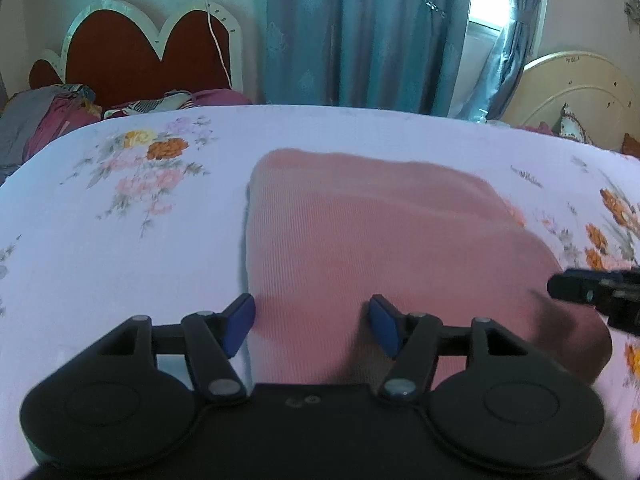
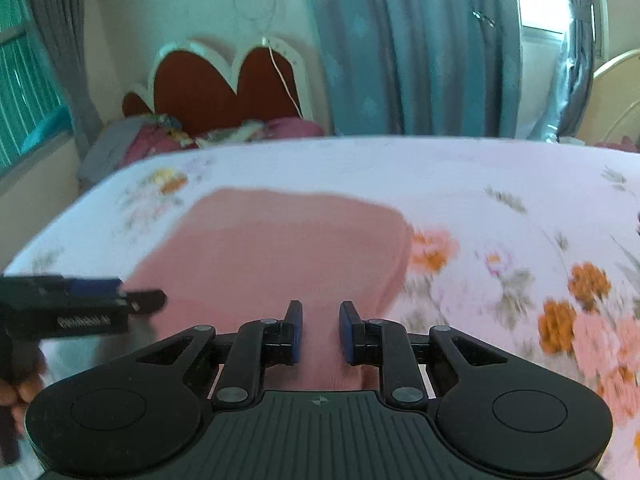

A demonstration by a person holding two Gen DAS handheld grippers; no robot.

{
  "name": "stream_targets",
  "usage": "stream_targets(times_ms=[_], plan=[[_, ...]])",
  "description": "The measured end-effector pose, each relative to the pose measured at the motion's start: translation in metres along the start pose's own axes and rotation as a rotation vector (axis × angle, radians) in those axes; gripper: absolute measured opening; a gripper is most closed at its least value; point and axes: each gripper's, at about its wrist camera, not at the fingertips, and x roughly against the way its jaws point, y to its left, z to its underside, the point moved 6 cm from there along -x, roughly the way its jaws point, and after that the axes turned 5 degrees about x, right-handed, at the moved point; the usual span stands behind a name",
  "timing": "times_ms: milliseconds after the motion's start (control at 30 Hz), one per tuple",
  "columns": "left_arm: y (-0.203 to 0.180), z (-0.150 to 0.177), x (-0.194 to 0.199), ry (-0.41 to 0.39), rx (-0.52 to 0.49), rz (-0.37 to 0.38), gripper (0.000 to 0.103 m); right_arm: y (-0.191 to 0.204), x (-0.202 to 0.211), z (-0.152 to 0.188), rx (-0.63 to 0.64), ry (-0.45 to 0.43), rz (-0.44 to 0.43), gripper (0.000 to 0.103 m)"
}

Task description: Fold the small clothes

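A pink ribbed garment (image 1: 372,240) lies folded flat on the floral bedsheet (image 1: 120,240); it also shows in the right wrist view (image 2: 280,248). My left gripper (image 1: 312,324) is wide open over the garment's near left edge, holding nothing. My right gripper (image 2: 320,332) is partly open over the garment's near right part, with nothing between its blue pads (image 2: 347,336). The right gripper (image 1: 596,292) shows at the right edge of the left wrist view. The left gripper (image 2: 80,304) shows at the left of the right wrist view.
A red scalloped headboard (image 1: 148,56) with piled clothes (image 1: 52,116) stands at the back left. Blue curtains (image 1: 360,32) hang behind the bed. A cream headboard (image 1: 580,92) is at the back right. The sheet (image 2: 500,240) extends right of the garment.
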Motion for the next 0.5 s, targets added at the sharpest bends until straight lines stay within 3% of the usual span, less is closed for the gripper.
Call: stream_targets(times_ms=[100, 200, 300, 500], plan=[[-0.001, 0.004, 0.0, -0.002, -0.003, -0.007, 0.063, -0.012, -0.012, 0.016, -0.02, 0.045, 0.068, 0.021], [-0.001, 0.005, 0.0, 0.003, -0.002, -0.008, 0.063, -0.028, -0.014, 0.023, -0.166, 0.06, 0.031, 0.021], [0.001, 0.006, 0.005, 0.007, 0.012, 0.004, 0.063, -0.017, -0.002, 0.021, -0.097, 0.037, 0.048, 0.021], [0.003, 0.028, -0.001, 0.037, 0.013, 0.019, 0.071, -0.023, -0.014, 0.041, -0.179, 0.062, 0.042, 0.021]])
